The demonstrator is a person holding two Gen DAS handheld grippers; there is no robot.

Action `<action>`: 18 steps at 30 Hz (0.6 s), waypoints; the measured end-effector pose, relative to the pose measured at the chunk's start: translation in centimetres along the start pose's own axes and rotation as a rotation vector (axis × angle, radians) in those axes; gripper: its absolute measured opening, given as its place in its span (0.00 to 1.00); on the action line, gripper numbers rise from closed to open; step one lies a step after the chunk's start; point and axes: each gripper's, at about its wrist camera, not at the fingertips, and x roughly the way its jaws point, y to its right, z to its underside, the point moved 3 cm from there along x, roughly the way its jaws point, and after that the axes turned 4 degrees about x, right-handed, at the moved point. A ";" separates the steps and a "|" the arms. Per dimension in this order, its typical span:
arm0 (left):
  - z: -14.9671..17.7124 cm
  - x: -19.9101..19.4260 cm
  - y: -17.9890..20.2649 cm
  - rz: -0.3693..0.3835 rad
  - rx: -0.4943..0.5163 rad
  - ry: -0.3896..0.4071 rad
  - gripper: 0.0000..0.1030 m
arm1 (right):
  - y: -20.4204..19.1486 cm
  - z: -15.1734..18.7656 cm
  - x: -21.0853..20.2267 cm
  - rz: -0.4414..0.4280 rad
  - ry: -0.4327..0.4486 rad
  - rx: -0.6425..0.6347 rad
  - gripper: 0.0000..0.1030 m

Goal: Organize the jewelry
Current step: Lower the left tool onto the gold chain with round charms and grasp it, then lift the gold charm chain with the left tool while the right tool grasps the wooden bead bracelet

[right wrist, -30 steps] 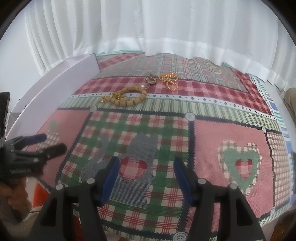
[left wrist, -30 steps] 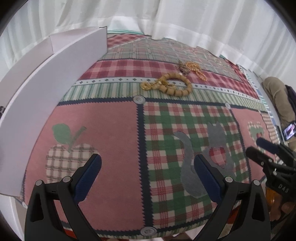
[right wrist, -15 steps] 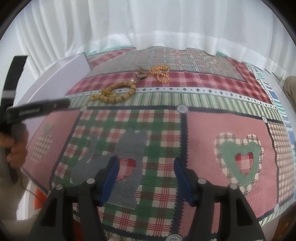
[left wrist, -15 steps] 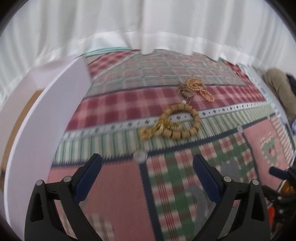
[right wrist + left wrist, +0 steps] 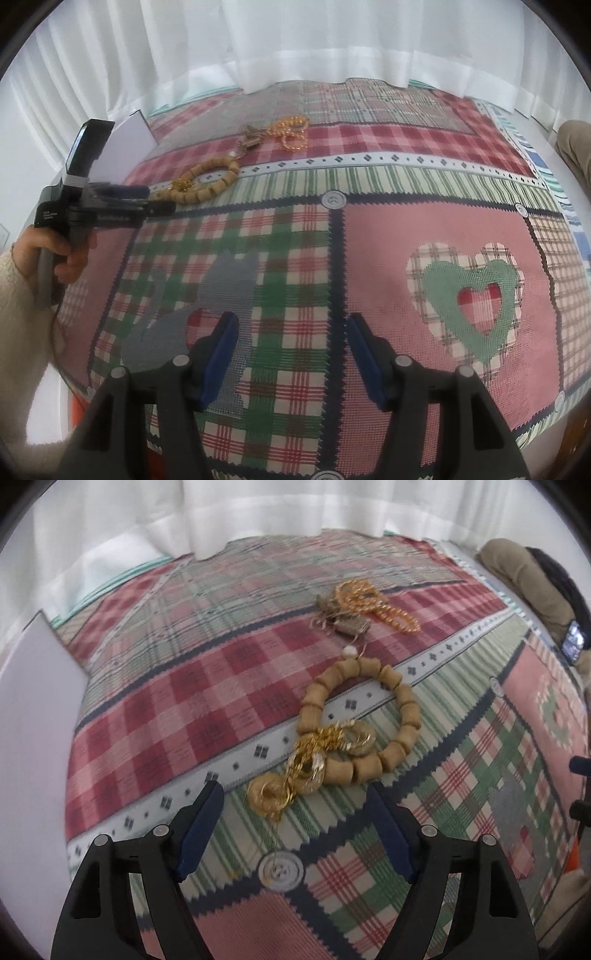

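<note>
A wooden bead bracelet (image 5: 406,709) lies on the patchwork cloth (image 5: 166,709), with a tangle of gold rings (image 5: 306,764) across its near side. Behind them lie a gold bead chain (image 5: 373,602) and a brownish clasp piece (image 5: 347,624). My left gripper (image 5: 293,797) hovers right at the gold tangle; its jaws are closing, and the nearest ring sits between the tips, untouched. The right wrist view shows that gripper (image 5: 160,200) side-on beside the bracelet (image 5: 226,180) and chain (image 5: 291,129). My right gripper (image 5: 291,321) stands open over the cloth, nothing between its fingers.
A white box wall (image 5: 33,720) stands along the cloth's left side. White curtains (image 5: 314,44) hang behind. A person in khaki (image 5: 524,576) with a lit phone (image 5: 572,642) sits at the far right. A hand in a cream sleeve (image 5: 66,258) holds the left gripper.
The left gripper has travelled forward across the cloth to the gold tangle, rolled somewhat, and its jaws have narrowed. The right gripper has edged slightly forward, jaws unchanged.
</note>
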 end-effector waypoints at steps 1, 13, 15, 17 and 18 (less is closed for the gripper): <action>-0.1 0.2 0.1 0.008 0.024 0.013 0.79 | 0.0 0.0 0.1 0.001 -0.002 0.002 0.60; 0.5 -0.5 0.4 0.102 0.066 0.048 0.21 | -0.4 0.1 0.1 0.004 -0.003 -0.008 0.60; 1.1 -1.0 0.5 0.095 0.044 0.049 0.21 | -0.5 0.1 0.1 0.002 -0.004 -0.005 0.60; 2.0 -2.0 0.9 0.111 0.010 0.066 0.21 | -0.6 0.1 0.1 -0.002 -0.003 -0.012 0.60; 2.3 -2.5 1.0 0.116 -0.005 0.072 0.21 | -0.7 0.1 0.0 -0.002 -0.001 -0.015 0.60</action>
